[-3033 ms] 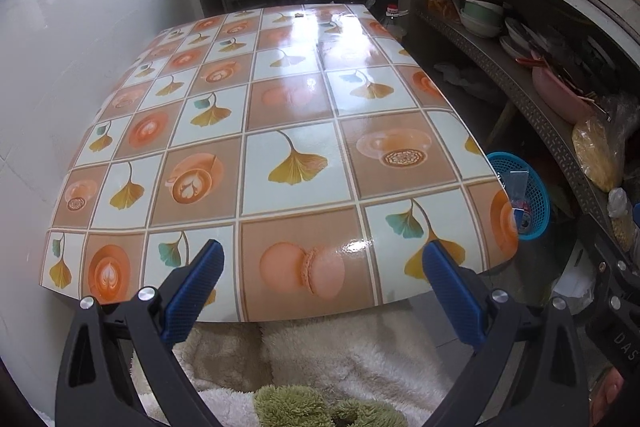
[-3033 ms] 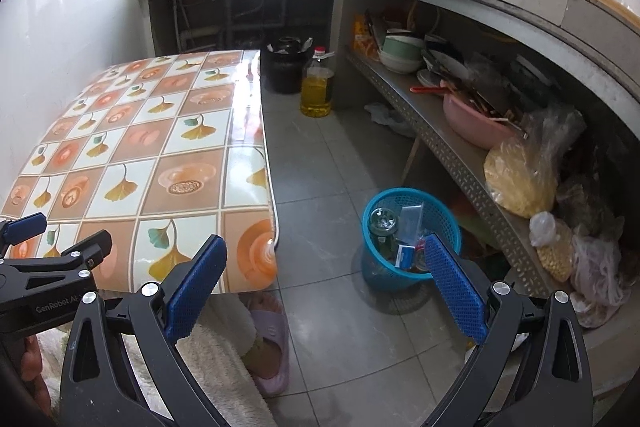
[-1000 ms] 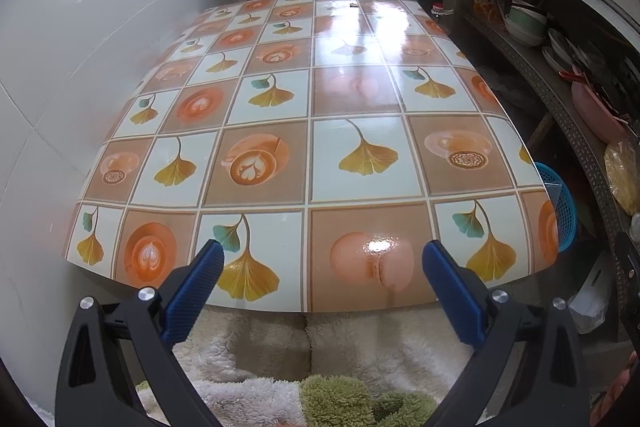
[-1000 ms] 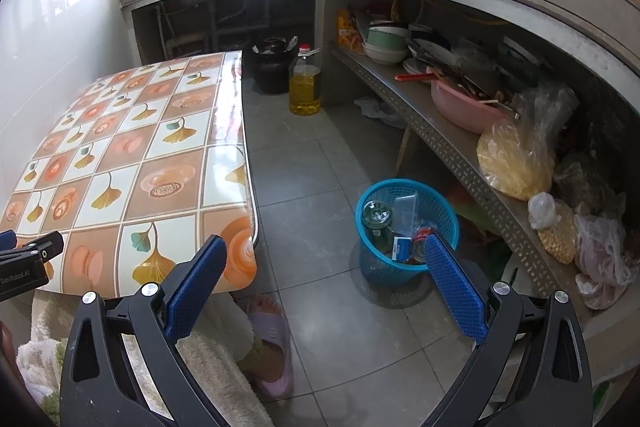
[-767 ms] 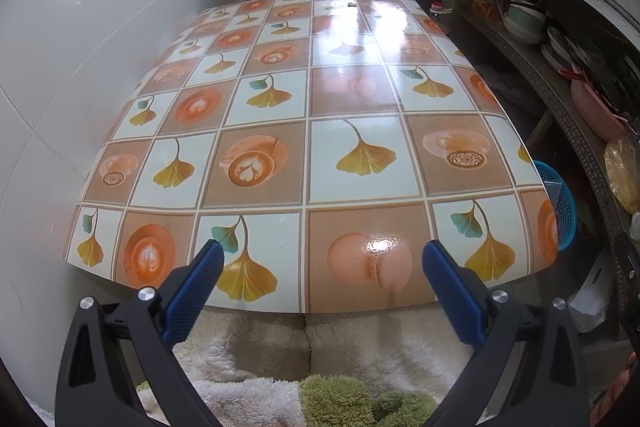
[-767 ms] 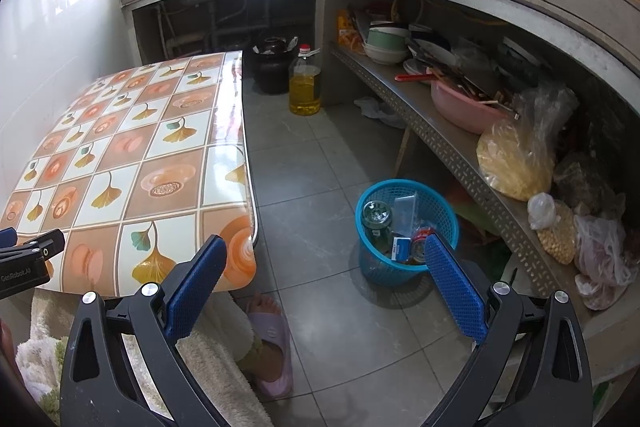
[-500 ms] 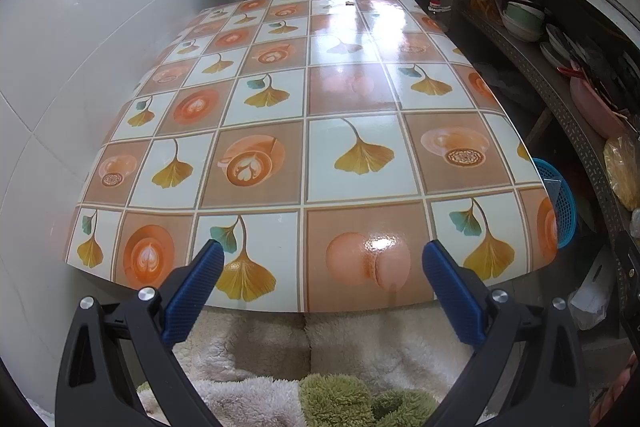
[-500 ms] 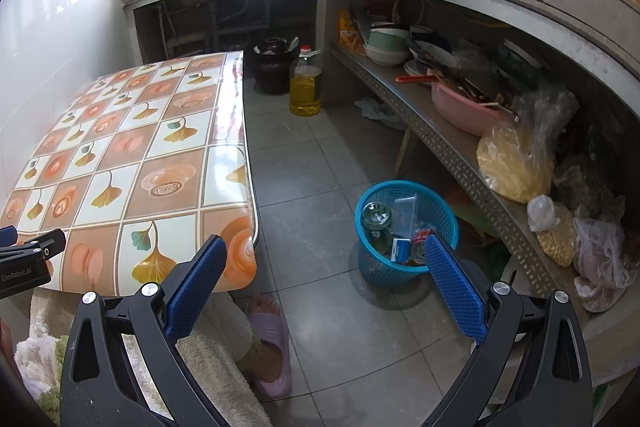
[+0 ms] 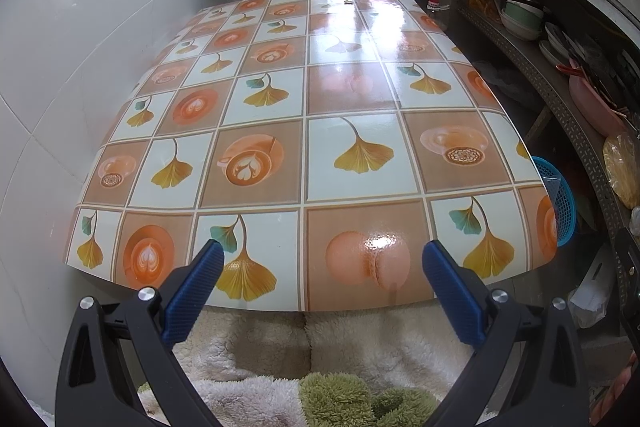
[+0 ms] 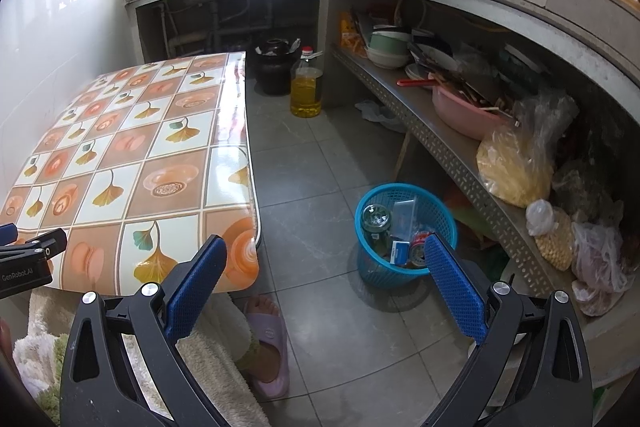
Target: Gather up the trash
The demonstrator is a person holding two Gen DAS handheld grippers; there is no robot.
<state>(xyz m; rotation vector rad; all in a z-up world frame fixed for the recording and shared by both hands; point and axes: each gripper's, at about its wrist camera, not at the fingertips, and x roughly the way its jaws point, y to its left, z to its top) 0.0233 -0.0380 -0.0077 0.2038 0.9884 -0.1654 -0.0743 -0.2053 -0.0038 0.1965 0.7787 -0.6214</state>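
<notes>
Both held low at the near edge of the surface (image 9: pixel 360 99), in front of the seated person's lap in a fluffy robe (image 9: pixel 304 343), probably as a waiting pose with nothing to carry. Left hand-held gripper (image 9: pixel 318 271) released, jaws wide apart, nothing between the blue pads (image 9: pixel 196 287); pointing straight over the glossy patterned cloth, which looks bare except for one tiny dark speck (image 9: pixel 348 2) at the far edge, too small to identify. Right hand-held gripper (image 10: pixel 322 273) also released and empty, turned to the right toward the floor. There stands the blue basket (image 10: pixel 404 195), beside the low shelf (image 10: pixel 440 143), well apart from the surface and just beyond the right fingertip in this view. Inside it, the collected trash (image 10: pixel 394 231): a glass jar, a clear packet, small boxes or cans. Judging from this, task nearly or fully done; only the far speck perhaps left, well apart from both grippers.
</notes>
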